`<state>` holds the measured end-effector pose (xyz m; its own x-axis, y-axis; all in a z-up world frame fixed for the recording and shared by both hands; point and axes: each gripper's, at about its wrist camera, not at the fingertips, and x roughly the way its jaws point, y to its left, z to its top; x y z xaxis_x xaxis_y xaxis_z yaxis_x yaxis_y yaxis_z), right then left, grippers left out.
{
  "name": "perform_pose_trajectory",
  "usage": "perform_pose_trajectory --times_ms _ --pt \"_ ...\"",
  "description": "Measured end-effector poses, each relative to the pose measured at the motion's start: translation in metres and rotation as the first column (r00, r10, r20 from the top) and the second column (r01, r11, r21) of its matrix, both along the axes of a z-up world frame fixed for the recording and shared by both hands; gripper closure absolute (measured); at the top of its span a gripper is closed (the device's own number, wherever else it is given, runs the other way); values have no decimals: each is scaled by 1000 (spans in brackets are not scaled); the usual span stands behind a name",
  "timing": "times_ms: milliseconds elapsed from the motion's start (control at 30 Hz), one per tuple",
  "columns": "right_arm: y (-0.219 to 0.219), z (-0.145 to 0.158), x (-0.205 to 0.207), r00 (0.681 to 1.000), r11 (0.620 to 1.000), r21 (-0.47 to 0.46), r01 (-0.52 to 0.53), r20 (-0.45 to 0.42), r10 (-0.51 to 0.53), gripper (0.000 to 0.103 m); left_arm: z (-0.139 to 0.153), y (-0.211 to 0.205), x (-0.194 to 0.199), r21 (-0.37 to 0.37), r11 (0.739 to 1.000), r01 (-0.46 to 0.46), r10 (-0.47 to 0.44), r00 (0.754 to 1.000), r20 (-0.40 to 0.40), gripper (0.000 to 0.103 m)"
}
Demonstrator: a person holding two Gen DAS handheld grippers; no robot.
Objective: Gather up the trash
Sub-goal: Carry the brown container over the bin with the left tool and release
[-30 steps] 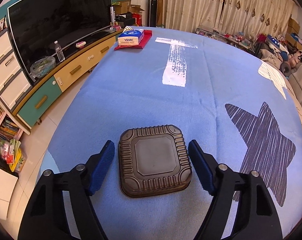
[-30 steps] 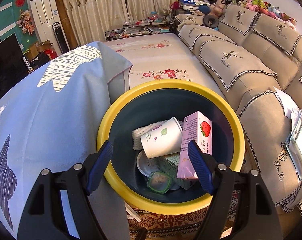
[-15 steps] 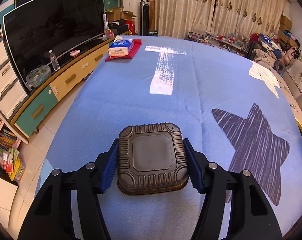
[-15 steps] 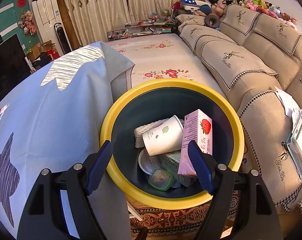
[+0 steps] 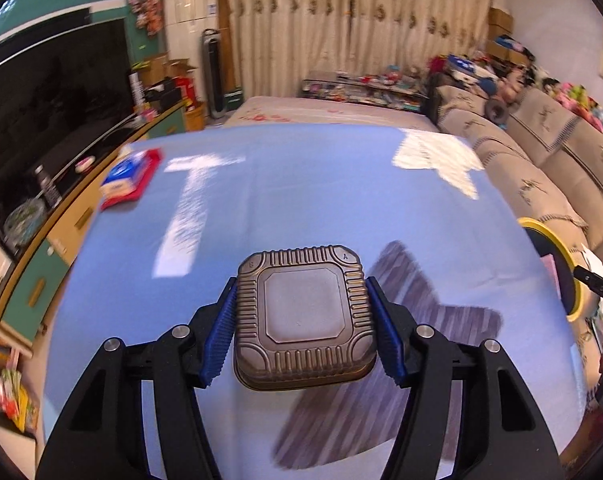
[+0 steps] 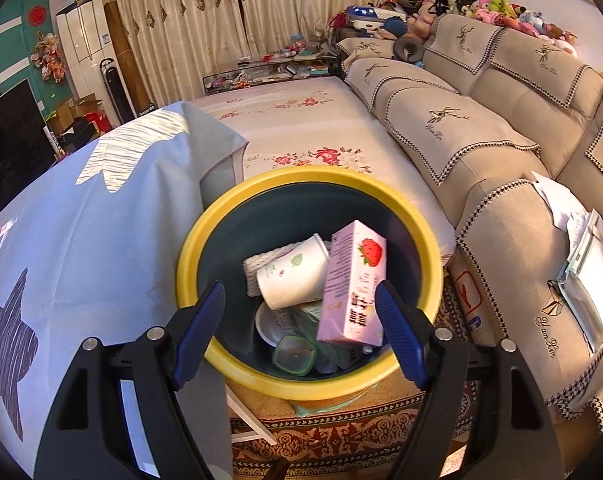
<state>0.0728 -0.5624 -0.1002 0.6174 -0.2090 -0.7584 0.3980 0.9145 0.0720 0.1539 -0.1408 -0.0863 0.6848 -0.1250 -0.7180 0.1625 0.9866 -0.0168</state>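
Note:
My left gripper [image 5: 303, 322] is shut on a dark ribbed square foil container [image 5: 303, 320], upside down, and holds it lifted above the blue tablecloth [image 5: 301, 184]. The yellow-rimmed trash bin [image 6: 421, 232] stands beside the table; its rim also shows at the right edge of the left wrist view [image 5: 557, 256]. In the bin lie a white paper cup [image 6: 293, 276], a pink strawberry milk carton [image 6: 353, 284], a green-rimmed lid [image 6: 294, 355] and other trash. My right gripper [image 6: 301, 324] is open and empty, hovering over the bin's near rim.
A red tray with a blue tissue pack [image 5: 127, 178] sits at the table's far left. A TV cabinet [image 5: 41, 248] runs along the left. A beige sofa [image 6: 501, 168] is on the right, papers [image 6: 581, 256] on its arm. A floral mattress [image 6: 301, 128] lies behind the bin.
My left gripper closed on the foil container, lifted it off the cloth and swung toward the right, bringing the bin's rim into view. My right gripper stayed open over the bin, barely shifting.

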Motion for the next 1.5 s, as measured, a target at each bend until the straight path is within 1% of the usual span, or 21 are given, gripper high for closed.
perform_pose_trajectory --times_ms 67,133,200,267,400,500,567,667,767,800,900,967,1100,1133,1233,1267,1333,1400,1467,1500 --pt "-6 2 -6 1000 1000 1 12 6 -12 30 5 -30 8 4 998 64 -64 998 12 42" --pt "-14 4 -11 1000 1000 3 20 8 -20 30 10 -62 14 3 991 135 -135 991 21 42" --pt "-20 5 -15 1000 1000 1 26 8 -26 30 12 -93 20 -9 979 206 -206 978 20 42" --pt "-27 6 -21 999 999 -10 34 6 -34 30 13 -132 28 -25 956 291 -291 957 8 42" --pt "-40 8 -32 999 998 -14 53 8 -53 30 6 -206 40 -21 909 416 -416 909 -27 42" --pt "-50 7 -40 998 998 -10 68 5 -68 30 -1 -254 44 -14 879 477 -477 877 -53 42" --pt "-56 5 -43 997 997 -8 74 -3 -74 30 -9 -289 48 -15 851 524 -523 848 -87 42" --pt "-64 2 -47 996 996 -3 84 -9 -84 30 -23 -330 48 -3 822 570 -565 815 -130 42" --pt "-72 -1 -51 996 996 7 93 -12 -93 30 -42 -367 53 10 799 601 -591 788 -175 42" --pt "-75 -2 -53 995 995 9 97 -13 -97 30 -50 -379 54 10 791 611 -597 776 -202 42" --pt "-82 -3 -57 994 994 16 105 -17 -105 30 -71 -405 60 7 780 626 -602 754 -263 42" --pt "-85 -3 -59 994 994 15 109 -19 -109 30 -83 -413 62 15 778 628 -598 748 -289 41" --pt "-91 -2 -66 992 992 15 122 -20 -121 30 -97 -419 64 31 786 617 -576 751 -322 39" --pt "-92 -1 -67 992 992 14 125 -19 -125 30 -98 -418 65 24 786 618 -579 750 -321 33" --pt "-91 2 -71 991 991 14 131 -16 -131 30 -96 -420 64 26 784 621 -582 749 -317 22" --pt "-90 3 -72 991 991 14 131 -14 -131 29 -94 -420 63 25 782 623 -585 748 -314 21" --pt "-87 7 -75 991 991 9 131 -10 -131 29 -86 -413 61 19 788 615 -582 755 -301 20" --pt "-82 11 -79 992 992 8 128 -1 -128 29 -72 -400 58 -3 798 603 -580 766 -277 20" --pt "-74 16 -83 993 993 4 119 6 -119 26 -52 -373 50 -26 813 582 -572 788 -228 19" --pt "-70 18 -84 994 994 2 111 9 -111 26 -42 -356 46 -34 822 569 -563 802 -201 16"
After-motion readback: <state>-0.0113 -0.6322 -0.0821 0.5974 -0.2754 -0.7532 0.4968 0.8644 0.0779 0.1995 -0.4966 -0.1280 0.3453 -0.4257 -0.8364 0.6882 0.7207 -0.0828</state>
